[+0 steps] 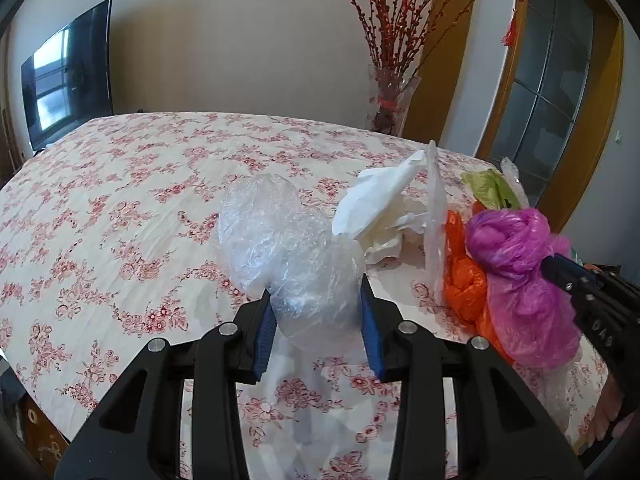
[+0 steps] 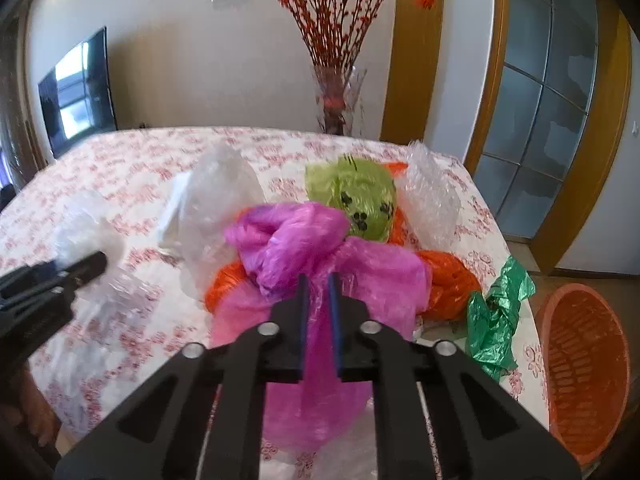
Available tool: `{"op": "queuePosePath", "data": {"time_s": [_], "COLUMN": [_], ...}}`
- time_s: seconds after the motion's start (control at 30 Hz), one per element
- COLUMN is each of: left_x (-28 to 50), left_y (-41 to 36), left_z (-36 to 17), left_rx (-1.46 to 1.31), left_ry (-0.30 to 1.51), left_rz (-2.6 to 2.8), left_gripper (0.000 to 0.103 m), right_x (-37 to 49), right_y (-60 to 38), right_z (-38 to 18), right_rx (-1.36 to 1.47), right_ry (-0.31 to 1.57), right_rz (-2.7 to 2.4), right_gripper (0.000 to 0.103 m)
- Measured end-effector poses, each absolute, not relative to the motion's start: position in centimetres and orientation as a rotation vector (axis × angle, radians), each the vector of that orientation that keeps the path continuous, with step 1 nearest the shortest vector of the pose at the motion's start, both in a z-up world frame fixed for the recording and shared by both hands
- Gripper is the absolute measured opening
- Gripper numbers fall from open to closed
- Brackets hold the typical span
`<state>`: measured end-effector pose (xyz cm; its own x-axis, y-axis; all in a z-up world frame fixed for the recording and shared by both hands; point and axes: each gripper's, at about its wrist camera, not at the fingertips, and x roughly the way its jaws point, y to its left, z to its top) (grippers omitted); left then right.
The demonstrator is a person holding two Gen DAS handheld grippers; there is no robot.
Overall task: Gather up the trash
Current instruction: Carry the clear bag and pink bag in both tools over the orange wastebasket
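Observation:
My left gripper [image 1: 316,296] is shut on a crumpled clear plastic bag [image 1: 280,240] and holds it over the floral tablecloth [image 1: 100,208]. My right gripper [image 2: 319,284] is shut on a pink plastic bag [image 2: 304,240], which also shows in the left wrist view [image 1: 516,264]. Under and beside the pink bag lie an orange bag [image 2: 448,280], a green bag with paw prints [image 2: 356,196], a clear bubble-wrap piece [image 2: 432,192], a white and clear bag [image 1: 384,208] and a dark green bag [image 2: 496,312].
An orange plastic basket [image 2: 584,364] stands on the floor off the table's right edge. A vase of red branches [image 2: 336,96] stands behind the table. A television [image 1: 68,72] is at the back left. A glass door [image 2: 540,92] is at the right.

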<state>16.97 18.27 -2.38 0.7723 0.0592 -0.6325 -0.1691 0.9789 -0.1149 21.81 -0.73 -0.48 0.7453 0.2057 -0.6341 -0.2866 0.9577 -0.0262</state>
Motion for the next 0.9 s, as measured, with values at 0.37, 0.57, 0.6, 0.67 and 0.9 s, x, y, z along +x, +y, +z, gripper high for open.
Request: {"op": "queuePosePath", "data": {"time_s": [0.37, 0.57, 0.6, 0.67, 0.9], "left_x": [17.0, 17.2, 17.2, 17.4, 18.2], "left_y": [16.0, 13.5, 13.1, 12.1, 7.1], "left_z": [-0.4, 0.8, 1.0, 1.4, 2.7], "left_rx": [-0.146, -0.132, -0.131, -0.129, -0.106], "left_ry": [0.645, 0.624, 0.621, 0.616, 0.6], "left_rz": [0.075, 0.005, -0.005, -0.031, -0.147], "left_gripper": [0.038, 0.038, 0.038, 0.038, 0.038], "right_x": [20.4, 19.3, 19.0, 18.6, 17.4], "right_y": [-4.9, -8.1, -8.6, -10.0, -15.4], "right_z": [2.9, 4.5, 4.7, 5.1, 5.7], "right_rx": [-0.01, 0.025, 0.03, 0.044, 0.092], "right_ry": [0.569, 0.512, 0.505, 0.486, 0.432], "right_rz": [0.268, 0.211, 0.2, 0.173, 0.063], "right_gripper": [0.005, 0.005, 0.005, 0.005, 0.005]}}
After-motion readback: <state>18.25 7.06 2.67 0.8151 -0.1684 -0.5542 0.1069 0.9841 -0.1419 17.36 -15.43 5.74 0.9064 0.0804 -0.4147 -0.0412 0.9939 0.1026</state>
